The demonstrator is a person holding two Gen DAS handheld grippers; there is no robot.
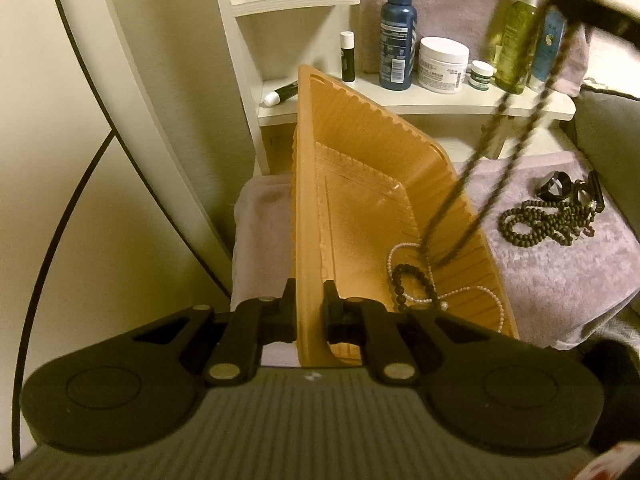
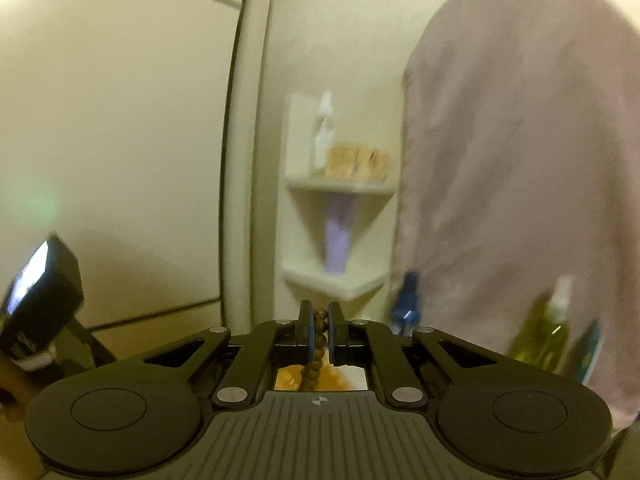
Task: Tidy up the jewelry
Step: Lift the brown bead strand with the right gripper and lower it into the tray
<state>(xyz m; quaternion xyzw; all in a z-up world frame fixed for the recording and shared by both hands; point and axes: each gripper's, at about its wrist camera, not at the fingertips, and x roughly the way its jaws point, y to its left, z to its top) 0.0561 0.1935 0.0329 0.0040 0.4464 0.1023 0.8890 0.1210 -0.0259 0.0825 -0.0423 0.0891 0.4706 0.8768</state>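
Two grippers share the job: the left gripper is clamped on the near rim of the tilted orange tray, while the right gripper pinches a dark bead necklace dangling over it. Lowering the strand beside the pearl string and black bracelet seems next. More beads wait on the towel; shelf bottles stand close behind.

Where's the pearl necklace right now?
Left wrist view: the pearl necklace lies inside the orange tray, near its lower right wall, tangled with a dark bead bracelet.
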